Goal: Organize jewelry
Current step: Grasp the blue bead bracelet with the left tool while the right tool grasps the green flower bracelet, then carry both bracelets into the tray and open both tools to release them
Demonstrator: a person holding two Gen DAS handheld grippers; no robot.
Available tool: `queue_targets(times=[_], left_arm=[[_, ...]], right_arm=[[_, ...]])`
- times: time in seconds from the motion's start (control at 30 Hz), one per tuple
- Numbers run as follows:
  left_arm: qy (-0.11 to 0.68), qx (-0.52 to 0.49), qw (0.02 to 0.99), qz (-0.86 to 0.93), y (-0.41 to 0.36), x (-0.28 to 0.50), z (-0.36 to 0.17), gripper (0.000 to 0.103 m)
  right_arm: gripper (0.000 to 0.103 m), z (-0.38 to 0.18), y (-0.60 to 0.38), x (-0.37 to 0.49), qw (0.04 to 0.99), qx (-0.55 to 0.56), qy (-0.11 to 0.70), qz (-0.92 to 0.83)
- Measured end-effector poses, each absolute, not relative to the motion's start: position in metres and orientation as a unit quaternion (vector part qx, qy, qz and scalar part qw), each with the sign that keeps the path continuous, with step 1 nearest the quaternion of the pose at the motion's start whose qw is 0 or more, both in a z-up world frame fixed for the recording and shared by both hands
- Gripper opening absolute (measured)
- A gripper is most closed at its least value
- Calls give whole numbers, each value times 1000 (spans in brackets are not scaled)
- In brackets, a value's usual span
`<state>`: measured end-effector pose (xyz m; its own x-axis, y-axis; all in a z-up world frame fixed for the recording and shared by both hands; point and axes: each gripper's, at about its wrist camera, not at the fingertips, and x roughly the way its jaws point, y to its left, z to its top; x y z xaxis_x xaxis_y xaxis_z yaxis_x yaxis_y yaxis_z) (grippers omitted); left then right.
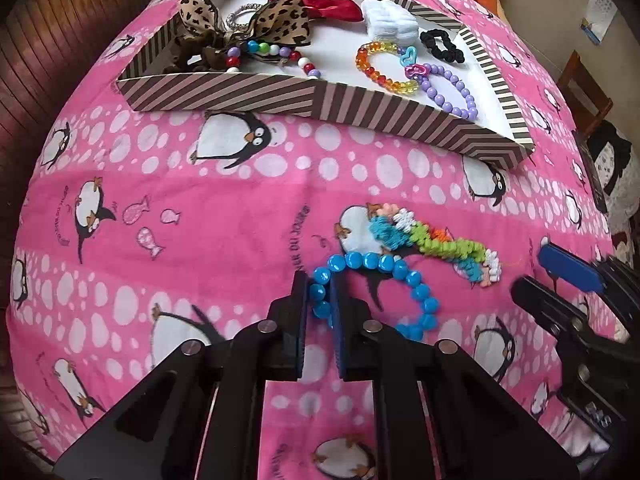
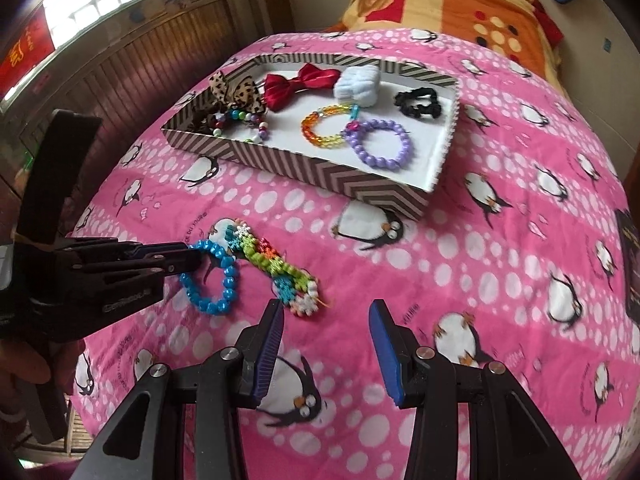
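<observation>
A blue bead bracelet [image 1: 416, 280] lies on the pink penguin blanket. My left gripper [image 1: 321, 296] is shut on its left side, with beads pinched between the pads. The right wrist view shows the same grip, the left gripper [image 2: 196, 258] on the blue bracelet [image 2: 230, 276]. Just to its right lies a multicoloured flower-bead bracelet [image 1: 440, 240], touching the blue one. My right gripper [image 2: 326, 320] stands open over bare blanket, close in front of the flower-bead bracelet [image 2: 280, 268], with nothing between its fingers.
A striped box [image 1: 280, 96] sits farther back and holds a leopard bow [image 1: 280, 20], a red bow [image 2: 300, 80], a white scrunchie [image 2: 358, 82], a black scrunchie [image 2: 418, 102] and three bead bracelets. An orange blanket [image 2: 460, 4] lies behind it. A wooden wall runs along the left.
</observation>
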<state>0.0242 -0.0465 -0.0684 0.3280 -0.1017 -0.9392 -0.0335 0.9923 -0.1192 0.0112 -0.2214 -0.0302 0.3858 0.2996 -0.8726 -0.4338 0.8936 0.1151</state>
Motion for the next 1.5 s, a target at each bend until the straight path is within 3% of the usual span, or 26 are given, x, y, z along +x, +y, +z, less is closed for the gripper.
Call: queue_targets(times=[0.3, 0.4, 0.47, 0.57, 1.5], left_arm=[[585, -62, 809, -17, -27, 20, -65, 7], [586, -64, 807, -21, -26, 21, -67, 7], [586, -69, 807, -26, -25, 21, -67, 7], [584, -80, 807, -37, -22, 23, -64, 7], [495, -73, 862, -85, -26, 53, 52, 7]], right_arm=[[41, -53, -191, 33, 817, -95, 510, 252], [24, -62, -184, 40, 814, -96, 511, 257], [22, -62, -184, 42, 817, -83, 508, 261], [11, -55, -189, 43, 814, -51, 509, 276], [10, 63, -237, 39, 867, 15, 411, 282]])
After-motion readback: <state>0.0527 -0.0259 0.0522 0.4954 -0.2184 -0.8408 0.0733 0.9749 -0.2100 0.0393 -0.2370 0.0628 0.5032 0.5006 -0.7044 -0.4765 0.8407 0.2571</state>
